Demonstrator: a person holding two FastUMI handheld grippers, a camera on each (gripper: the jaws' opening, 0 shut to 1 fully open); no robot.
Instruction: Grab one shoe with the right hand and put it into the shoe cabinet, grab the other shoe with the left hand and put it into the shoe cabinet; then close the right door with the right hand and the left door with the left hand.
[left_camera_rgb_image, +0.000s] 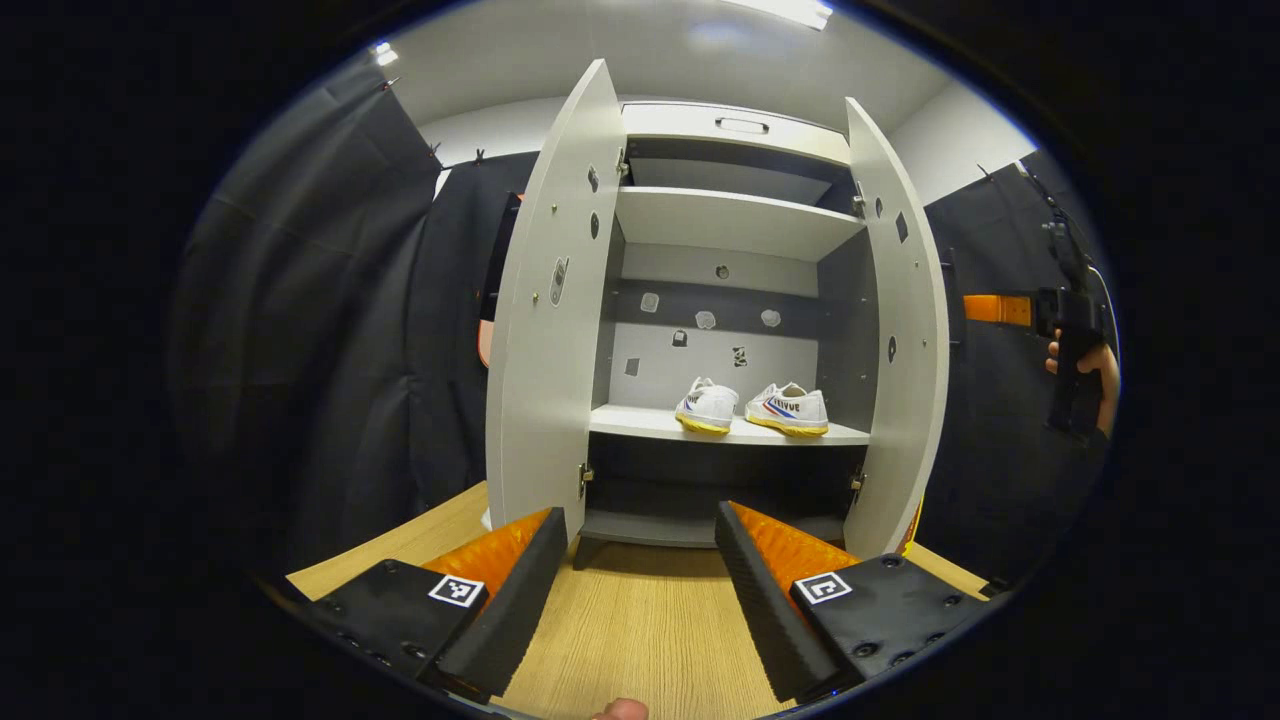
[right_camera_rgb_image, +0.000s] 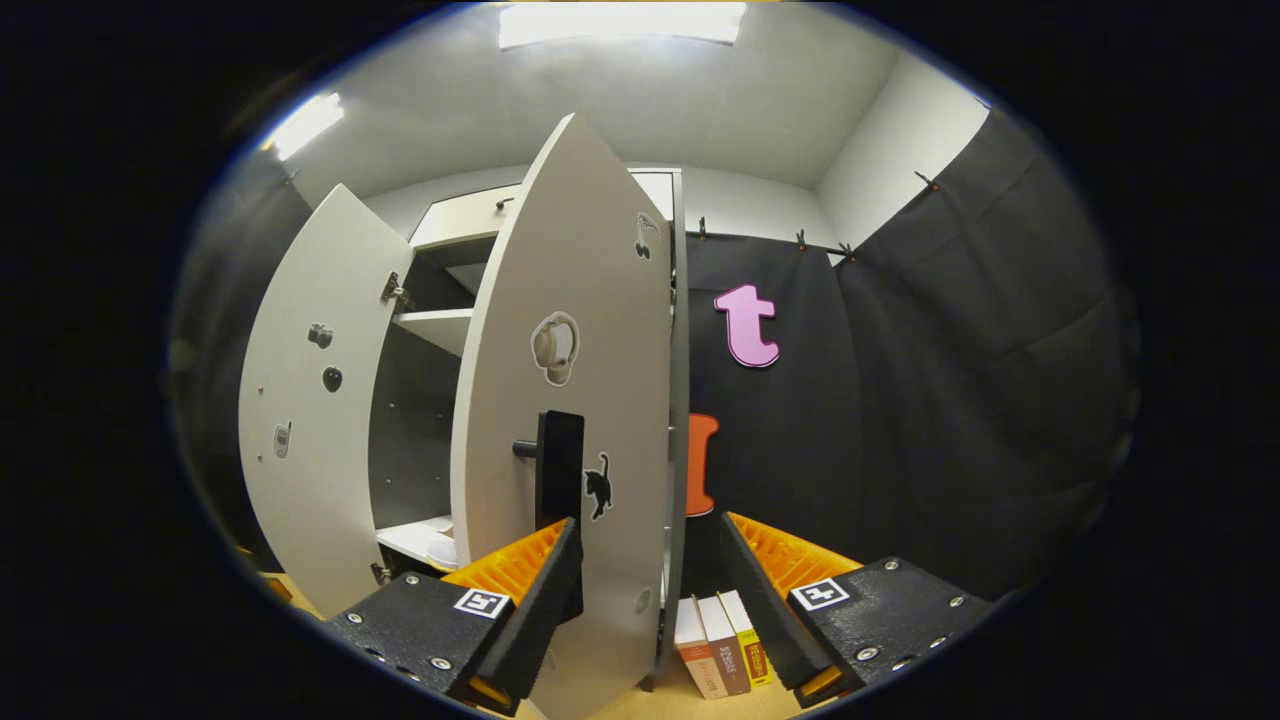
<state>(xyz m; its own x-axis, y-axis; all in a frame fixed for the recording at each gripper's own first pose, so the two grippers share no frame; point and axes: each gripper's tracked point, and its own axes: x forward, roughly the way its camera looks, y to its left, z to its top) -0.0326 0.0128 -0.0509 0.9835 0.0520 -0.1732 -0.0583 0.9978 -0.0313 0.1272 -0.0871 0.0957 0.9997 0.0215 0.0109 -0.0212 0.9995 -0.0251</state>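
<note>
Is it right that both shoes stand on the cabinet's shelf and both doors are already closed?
Not quite. Both shoes stand on the shelf, but the left door and the right door are open, as the left gripper view shows.

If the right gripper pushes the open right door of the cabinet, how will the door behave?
The right door is probably a stiff flat panel, so it should swing on its hinges without bending. It looks light, so a hard push might slam it. Its smooth face may let fingers slip.

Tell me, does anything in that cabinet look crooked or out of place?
Slightly. The two shoes on the shelf don't match in direction: the left shoe points outward, the right shoe lies sideways. Both cabinet doors, left door and right door, stand open. Nothing looks spilled or damaged.
</note>
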